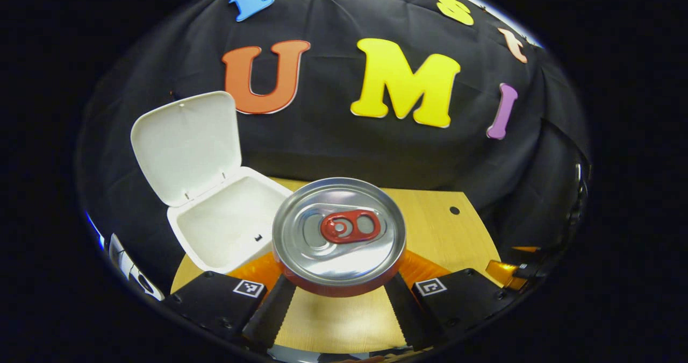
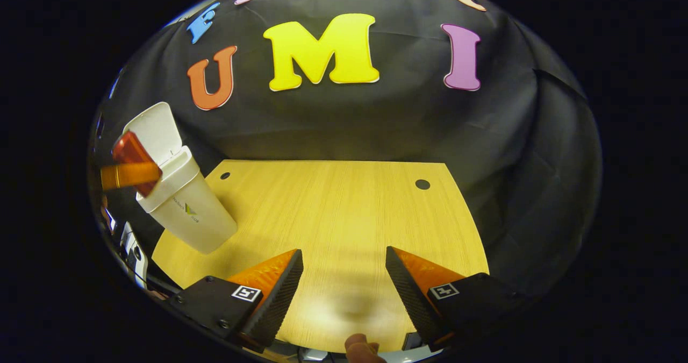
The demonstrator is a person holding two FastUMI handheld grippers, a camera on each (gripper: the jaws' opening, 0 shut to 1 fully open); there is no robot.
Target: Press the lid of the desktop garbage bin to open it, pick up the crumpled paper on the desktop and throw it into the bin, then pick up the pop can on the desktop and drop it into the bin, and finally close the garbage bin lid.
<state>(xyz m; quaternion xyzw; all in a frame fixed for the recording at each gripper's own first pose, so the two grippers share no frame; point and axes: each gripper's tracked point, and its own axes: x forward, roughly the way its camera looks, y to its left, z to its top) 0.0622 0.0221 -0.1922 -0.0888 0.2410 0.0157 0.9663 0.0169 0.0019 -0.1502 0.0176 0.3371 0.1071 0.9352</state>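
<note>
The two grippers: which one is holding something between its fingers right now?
The left gripper: its fingers press both sides of the red pop can with the silver top, beside the open white bin. The right gripper is open over bare wooden table.

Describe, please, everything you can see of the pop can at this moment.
The pop can is red-bodied with a shiny silver metal top and a red pull tab, apparently unopened. It stands upright, clamped between the two fingers of the left gripper, raised off the wooden desktop. It sits just beside the open white bin, whose lid is tipped back. In the right gripper view the can hangs at the bin's rim, not yet inside.
</note>
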